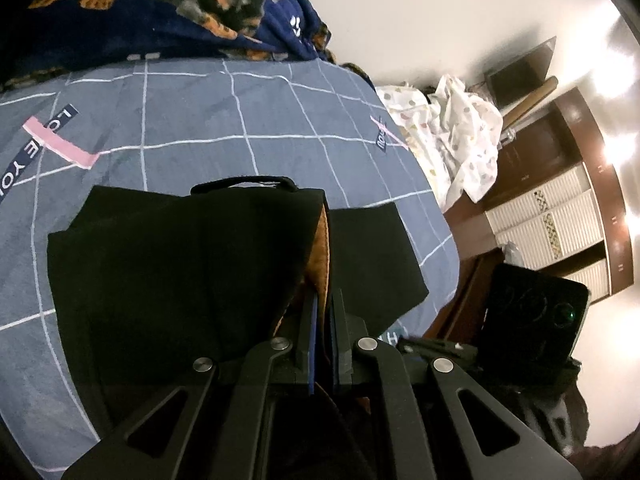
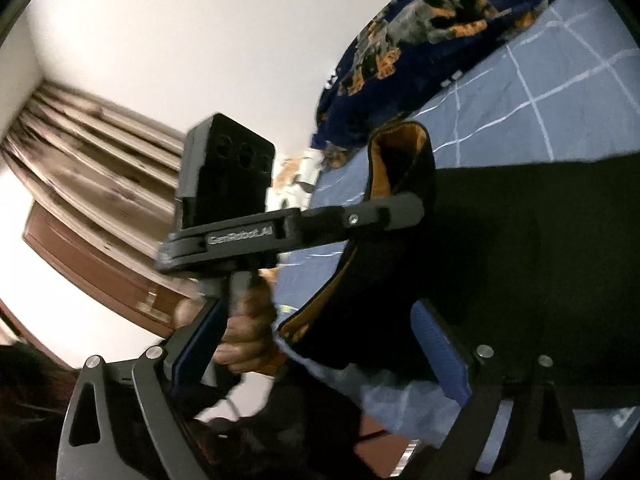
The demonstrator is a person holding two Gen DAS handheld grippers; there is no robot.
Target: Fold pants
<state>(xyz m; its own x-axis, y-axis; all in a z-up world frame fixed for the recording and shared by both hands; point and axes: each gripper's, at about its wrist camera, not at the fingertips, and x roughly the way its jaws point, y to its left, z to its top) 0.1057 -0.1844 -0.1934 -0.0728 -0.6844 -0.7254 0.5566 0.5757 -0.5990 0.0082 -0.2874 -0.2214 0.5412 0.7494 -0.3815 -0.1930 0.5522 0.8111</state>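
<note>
Black pants [image 1: 180,260] with an orange-brown lining lie on a blue-grey checked bedsheet [image 1: 240,120]. My left gripper [image 1: 323,300] is shut on a raised edge of the pants, and the lining shows just beyond its fingers. The right wrist view shows that same left gripper [image 2: 416,210] from the side, pinching the lifted fold of the pants [image 2: 520,260], with a person's hand [image 2: 248,332] on its handle. My right gripper [image 2: 318,312] stands wide open over the near edge of the pants. Its blue pads [image 2: 440,352] are apart and press on nothing.
A dark blue patterned blanket [image 1: 160,12] is heaped at the far side of the bed. Pink tape strips [image 1: 60,144] mark the sheet. A white dotted cloth [image 1: 452,136] lies past the bed's right edge, near brown wooden furniture [image 1: 560,220]. Curtains [image 2: 100,152] hang in the right wrist view.
</note>
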